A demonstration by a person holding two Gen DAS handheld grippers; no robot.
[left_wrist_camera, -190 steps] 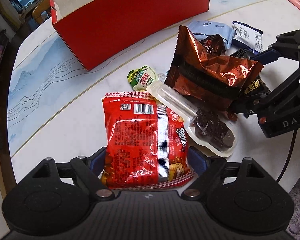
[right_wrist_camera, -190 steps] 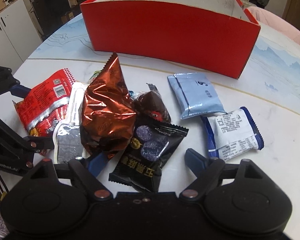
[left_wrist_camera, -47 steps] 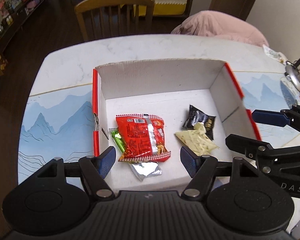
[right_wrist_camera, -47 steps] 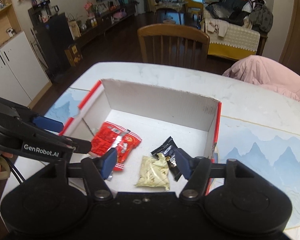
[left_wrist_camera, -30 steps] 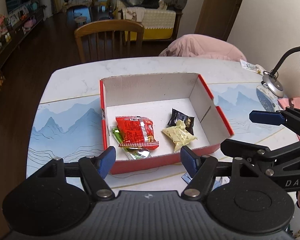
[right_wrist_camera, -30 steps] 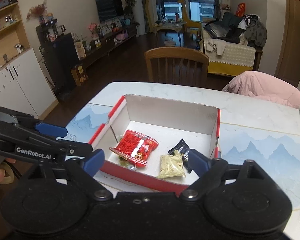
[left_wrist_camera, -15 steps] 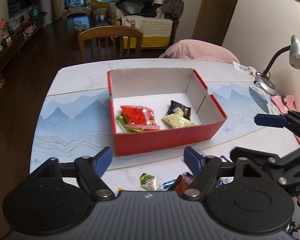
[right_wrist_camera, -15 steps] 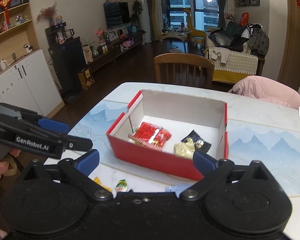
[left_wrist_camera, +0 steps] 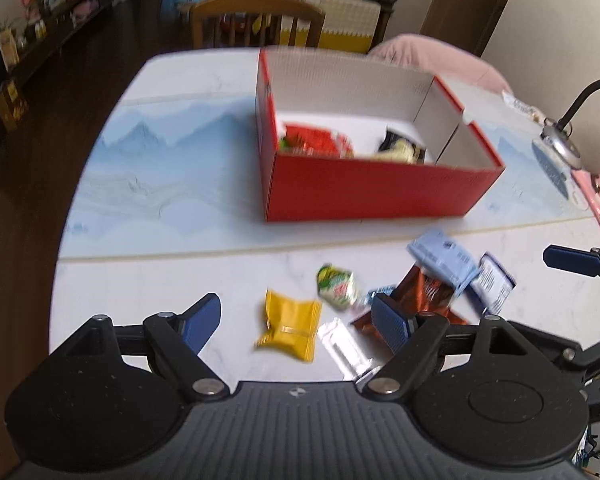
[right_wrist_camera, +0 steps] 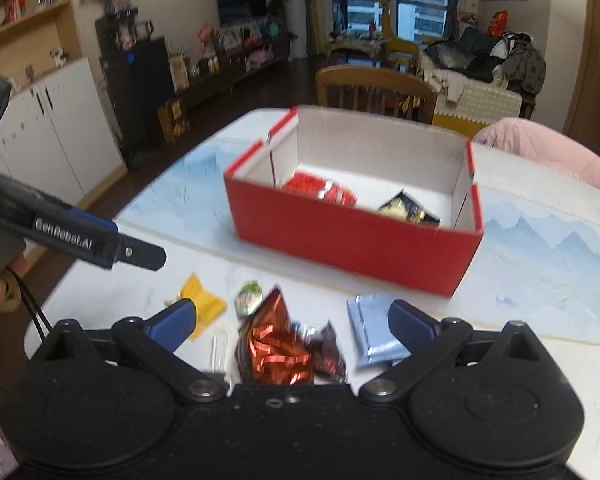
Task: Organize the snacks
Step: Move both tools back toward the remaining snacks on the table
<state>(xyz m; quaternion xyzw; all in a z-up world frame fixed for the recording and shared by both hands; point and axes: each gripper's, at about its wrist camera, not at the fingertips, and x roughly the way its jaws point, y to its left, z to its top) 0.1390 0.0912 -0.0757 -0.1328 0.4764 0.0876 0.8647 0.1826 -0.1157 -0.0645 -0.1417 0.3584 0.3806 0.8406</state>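
A red cardboard box [left_wrist_camera: 364, 188] [right_wrist_camera: 352, 240] stands on the table with a red snack bag [left_wrist_camera: 316, 144] [right_wrist_camera: 320, 190] and a black-and-yellow packet [left_wrist_camera: 400, 150] [right_wrist_camera: 406, 208] inside. Loose snacks lie nearer: a yellow packet [left_wrist_camera: 290, 324] [right_wrist_camera: 204, 306], a small green packet [left_wrist_camera: 336, 286] [right_wrist_camera: 249, 298], a copper foil bag [left_wrist_camera: 428, 296] [right_wrist_camera: 276, 348], a pale blue packet [left_wrist_camera: 442, 258] [right_wrist_camera: 374, 334], a blue-and-white packet [left_wrist_camera: 494, 284]. My left gripper [left_wrist_camera: 298, 322] is open and empty above the yellow packet. My right gripper [right_wrist_camera: 292, 320] is open and empty above the copper bag.
The table [left_wrist_camera: 172, 184] is white marble with a blue mountain runner. A desk lamp [left_wrist_camera: 560, 140] stands at the right edge. A wooden chair [right_wrist_camera: 374, 90] and a pink cushion [right_wrist_camera: 548, 152] are behind the table.
Both grippers have pulled back from over the box and dropped lower toward the loose snacks at the near side of the table. Both stay open and empty.
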